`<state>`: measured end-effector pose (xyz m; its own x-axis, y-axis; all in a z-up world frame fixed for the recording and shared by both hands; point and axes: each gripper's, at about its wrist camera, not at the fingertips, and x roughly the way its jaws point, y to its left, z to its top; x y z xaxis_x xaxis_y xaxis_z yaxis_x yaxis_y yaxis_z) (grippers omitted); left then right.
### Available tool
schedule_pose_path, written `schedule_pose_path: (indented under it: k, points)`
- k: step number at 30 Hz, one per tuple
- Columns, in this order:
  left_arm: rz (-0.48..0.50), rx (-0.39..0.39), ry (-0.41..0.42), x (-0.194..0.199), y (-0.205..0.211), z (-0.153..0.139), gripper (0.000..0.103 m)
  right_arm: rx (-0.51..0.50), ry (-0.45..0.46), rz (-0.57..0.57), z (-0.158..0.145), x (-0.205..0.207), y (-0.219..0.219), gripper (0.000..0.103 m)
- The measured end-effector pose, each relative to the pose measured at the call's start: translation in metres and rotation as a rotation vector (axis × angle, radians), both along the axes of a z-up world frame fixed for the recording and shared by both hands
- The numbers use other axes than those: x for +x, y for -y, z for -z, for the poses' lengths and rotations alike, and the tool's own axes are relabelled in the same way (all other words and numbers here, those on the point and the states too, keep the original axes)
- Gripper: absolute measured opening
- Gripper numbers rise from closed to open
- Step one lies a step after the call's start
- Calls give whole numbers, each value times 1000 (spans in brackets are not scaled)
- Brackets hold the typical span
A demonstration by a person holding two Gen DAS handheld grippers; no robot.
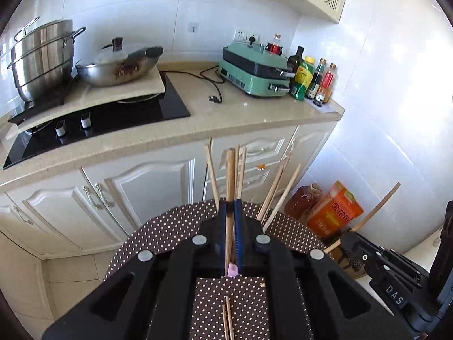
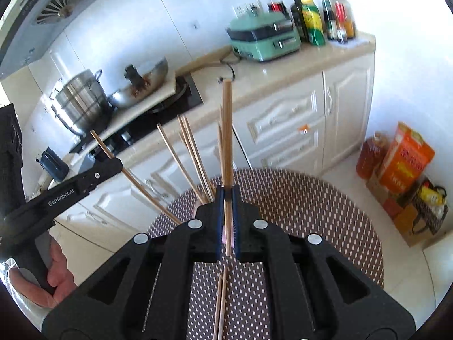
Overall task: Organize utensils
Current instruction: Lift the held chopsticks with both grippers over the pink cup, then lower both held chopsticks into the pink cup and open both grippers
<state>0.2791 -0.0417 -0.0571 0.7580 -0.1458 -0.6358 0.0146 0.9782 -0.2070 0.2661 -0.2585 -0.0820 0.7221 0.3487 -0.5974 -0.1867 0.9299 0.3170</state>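
Wooden chopsticks, one clamped in each gripper: left gripper point(image 1: 230, 202) pinched its chopstick point(image 1: 230, 175), right gripper point(image 2: 226, 191) its own point(image 2: 226, 130). I held both above the dotted table point(image 2: 297, 198), near the bunched chopsticks point(image 2: 195, 158), probably to pair them.

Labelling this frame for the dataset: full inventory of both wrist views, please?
chopsticks: a bundle, count unclear, light wood, one clamped in each gripper, others fanned out beyond
table: one, brown polka-dot cover, below grippers
steamer pot: one, steel, on stove
wok: one, steel, lidded, beside pot
electric cooker: one, green, on counter
bottles: several, mixed colours, counter corner
orange box: one, on floor
left gripper: black, shut on a chopstick
right gripper: black, shut on a chopstick
hand: one, holding left gripper's handle
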Motion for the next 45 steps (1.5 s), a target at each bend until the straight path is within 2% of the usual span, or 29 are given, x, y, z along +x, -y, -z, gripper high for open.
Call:
schedule_pose_path:
  k: [5, 9, 12, 20, 24, 28, 33, 35, 37, 38, 40, 45]
  points:
    - [8, 3, 42, 6, 0, -30, 6, -12, 56, -12, -28, 15, -9, 6]
    - [19, 11, 51, 16, 4, -37, 6, -29, 59, -24, -31, 29, -18, 6]
    - [31, 16, 19, 25, 8, -26, 6, -58, 23, -38, -19, 41, -28, 6]
    - [26, 30, -135, 47, 13, 41, 6, -83, -126, -53, 41, 62, -43, 6]
    - [22, 39, -181, 54, 10, 66, 6, -94, -184, -54, 65, 68, -46, 6]
    - [38, 32, -195, 59, 9, 77, 6, -93, -222, -48, 78, 75, -46, 6]
    - [72, 81, -190, 61, 13, 79, 9, -76, -296, -29, 83, 82, -39, 7]
    - [86, 83, -198, 61, 15, 80, 31, -87, -324, -22, 84, 84, -36, 14]
    - [84, 88, -189, 58, 15, 80, 31, -105, -324, -13, 83, 83, -34, 39]
    - [76, 84, -180, 57, 13, 79, 32, -132, -298, 6, 80, 79, -31, 58]
    - [73, 83, -185, 56, 11, 79, 33, -149, -265, 16, 76, 74, -27, 62]
    - [66, 84, -191, 51, 7, 80, 33, -130, -270, 20, 70, 66, -15, 62]
